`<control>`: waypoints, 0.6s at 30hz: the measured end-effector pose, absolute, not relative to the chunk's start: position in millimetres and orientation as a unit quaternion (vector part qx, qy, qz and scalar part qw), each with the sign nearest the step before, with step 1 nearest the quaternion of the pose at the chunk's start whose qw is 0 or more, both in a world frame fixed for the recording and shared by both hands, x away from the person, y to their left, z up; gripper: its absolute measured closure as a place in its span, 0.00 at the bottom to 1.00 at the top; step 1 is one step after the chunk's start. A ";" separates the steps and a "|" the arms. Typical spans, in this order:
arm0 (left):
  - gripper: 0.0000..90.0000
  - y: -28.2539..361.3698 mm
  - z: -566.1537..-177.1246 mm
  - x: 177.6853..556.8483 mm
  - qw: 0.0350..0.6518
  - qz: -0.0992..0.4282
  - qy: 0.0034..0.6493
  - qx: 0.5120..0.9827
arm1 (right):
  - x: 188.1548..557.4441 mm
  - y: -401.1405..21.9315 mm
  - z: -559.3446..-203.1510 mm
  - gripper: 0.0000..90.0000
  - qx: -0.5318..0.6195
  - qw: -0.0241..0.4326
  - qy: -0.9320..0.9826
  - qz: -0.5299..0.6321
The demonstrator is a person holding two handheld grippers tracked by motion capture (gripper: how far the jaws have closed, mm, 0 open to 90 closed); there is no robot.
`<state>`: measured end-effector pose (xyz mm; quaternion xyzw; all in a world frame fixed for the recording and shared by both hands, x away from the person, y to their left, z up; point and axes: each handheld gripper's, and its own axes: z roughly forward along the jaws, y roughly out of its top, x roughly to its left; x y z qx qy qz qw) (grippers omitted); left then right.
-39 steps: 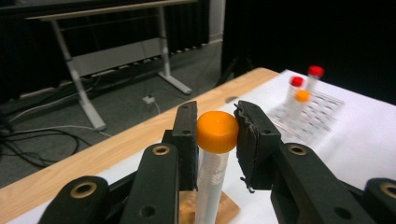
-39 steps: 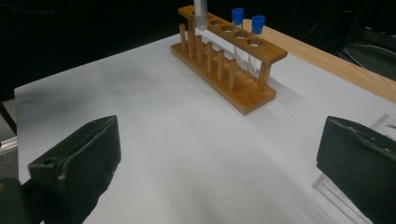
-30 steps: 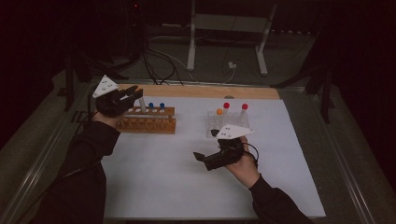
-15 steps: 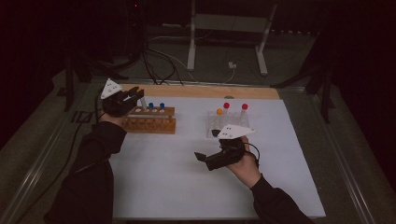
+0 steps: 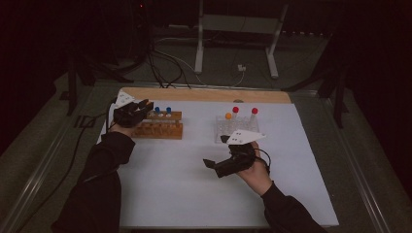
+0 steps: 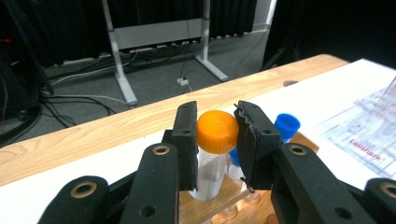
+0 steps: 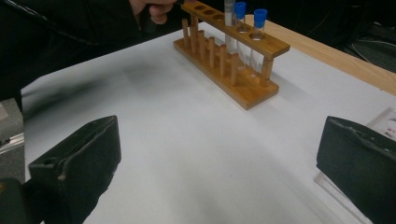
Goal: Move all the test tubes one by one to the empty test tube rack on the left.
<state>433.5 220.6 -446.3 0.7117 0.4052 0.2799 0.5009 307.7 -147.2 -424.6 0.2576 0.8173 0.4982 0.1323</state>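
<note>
The left gripper, arm outstretched, clamps the orange-capped tube at its cap, the tube standing in the wooden rack. It has lowered since the earlier frame. The right gripper rests unmoved mid-table, jaws wide apart with nothing between them.
</note>
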 end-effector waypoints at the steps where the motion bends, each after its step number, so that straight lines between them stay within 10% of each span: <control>1: 0.79 220.3 -448.0 433.6 0.500 0.280 0.406 0.712 | 307.4 -147.1 -424.6 0.00 0.257 0.133 0.818 0.498; 18: 0.79 220.5 -456.9 437.9 0.487 0.259 0.420 0.721 | 308.6 -149.1 -425.8 0.00 0.260 0.133 0.817 0.497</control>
